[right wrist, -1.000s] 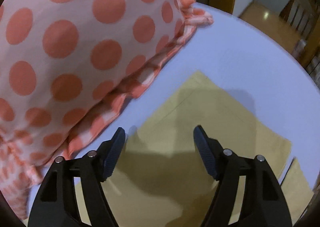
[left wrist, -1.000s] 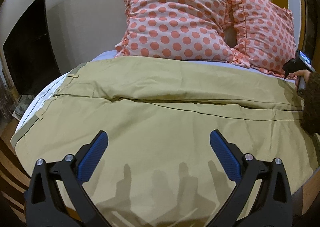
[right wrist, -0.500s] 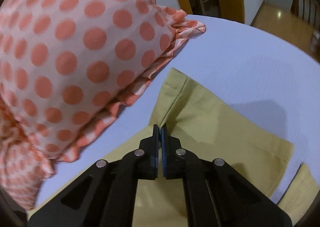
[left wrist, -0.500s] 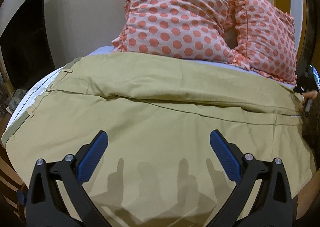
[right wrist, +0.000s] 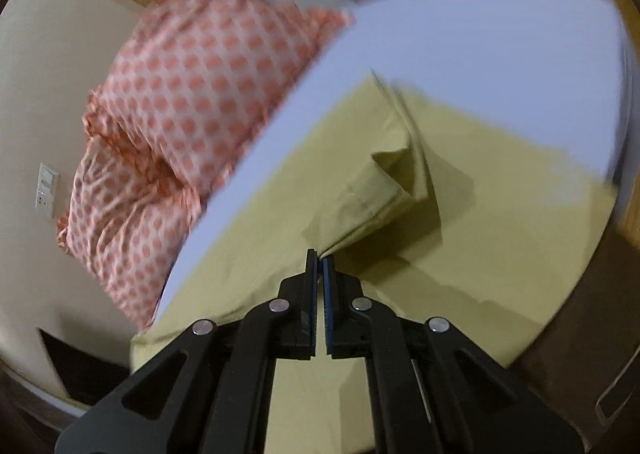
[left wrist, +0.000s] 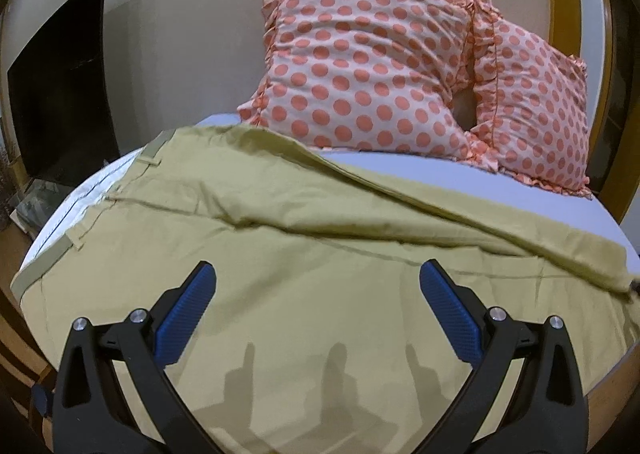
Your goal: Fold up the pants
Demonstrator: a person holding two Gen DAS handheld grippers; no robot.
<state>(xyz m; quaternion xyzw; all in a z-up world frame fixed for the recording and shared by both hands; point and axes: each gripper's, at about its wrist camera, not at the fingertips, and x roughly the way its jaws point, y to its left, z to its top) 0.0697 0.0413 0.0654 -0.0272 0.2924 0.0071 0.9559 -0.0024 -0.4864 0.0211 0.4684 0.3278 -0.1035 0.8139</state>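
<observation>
Khaki pants (left wrist: 304,274) lie spread across the bed, waistband at the left, legs running right. My left gripper (left wrist: 318,298) is open and empty, hovering over the near leg. In the right wrist view my right gripper (right wrist: 319,258) is shut on the hem of the far pant leg (right wrist: 384,189) and holds it lifted above the rest of the pants (right wrist: 500,234). In the left wrist view the far leg's edge (left wrist: 400,189) is raised and pulled toward me.
Two pink pillows with orange dots (left wrist: 368,69) lean on the wall at the bed's head, also in the right wrist view (right wrist: 192,93). The lavender sheet (right wrist: 480,33) shows beyond the pants. A dark panel (left wrist: 60,85) stands at the left. The bed's wooden edge (right wrist: 580,314) is near.
My right gripper shut on the far leg's hem, then lifted it and pulled it away from the pillows. My left gripper stayed open over the near leg.
</observation>
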